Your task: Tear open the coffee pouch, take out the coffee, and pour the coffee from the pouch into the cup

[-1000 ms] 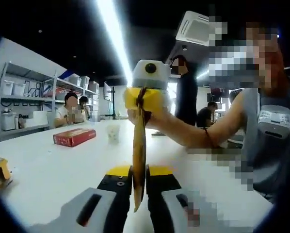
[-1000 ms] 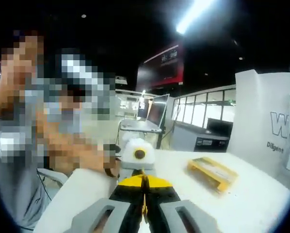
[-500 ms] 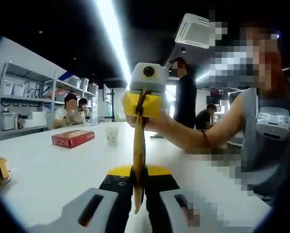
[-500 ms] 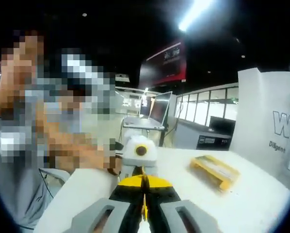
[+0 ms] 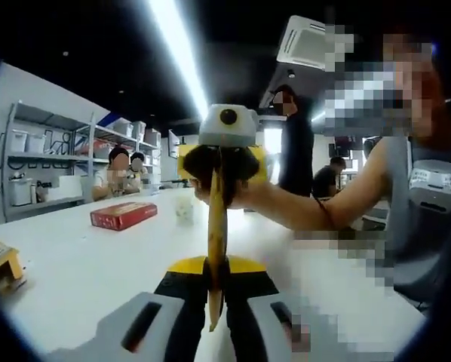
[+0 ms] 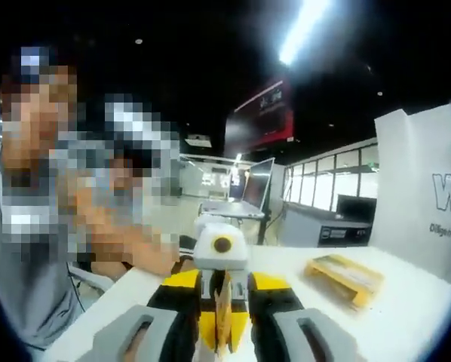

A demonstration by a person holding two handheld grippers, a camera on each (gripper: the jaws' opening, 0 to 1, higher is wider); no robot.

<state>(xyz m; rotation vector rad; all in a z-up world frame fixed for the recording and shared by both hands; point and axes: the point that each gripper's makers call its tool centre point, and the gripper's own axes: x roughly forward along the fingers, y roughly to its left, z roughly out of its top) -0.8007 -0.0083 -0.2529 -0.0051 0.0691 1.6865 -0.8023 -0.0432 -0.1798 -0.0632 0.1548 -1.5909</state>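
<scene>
A yellow coffee pouch (image 5: 216,226) stands edge-on above the white table (image 5: 82,271). My left gripper (image 5: 216,265) is shut on its lower part. My right gripper (image 5: 222,163), held in a person's hand, faces me at the pouch's upper end with its dark jaws parted on either side of the pouch. In the right gripper view, the right gripper (image 6: 224,285) is open, and the pouch (image 6: 223,320) stands in the gap between its jaws. The left gripper (image 6: 222,255) is just beyond it. A small white cup (image 5: 184,212) stands far back on the table.
A red box (image 5: 124,215) lies left of the cup and a yellow box (image 5: 1,264) sits at the left edge. A yellow tray (image 6: 345,271) lies on the table to the right. The person holding the grippers (image 5: 406,219) is close, and other people sit by shelves (image 5: 52,166).
The right gripper's jaws have parted around the top of the pouch, where they were pinched shut on it before. The left gripper keeps its hold.
</scene>
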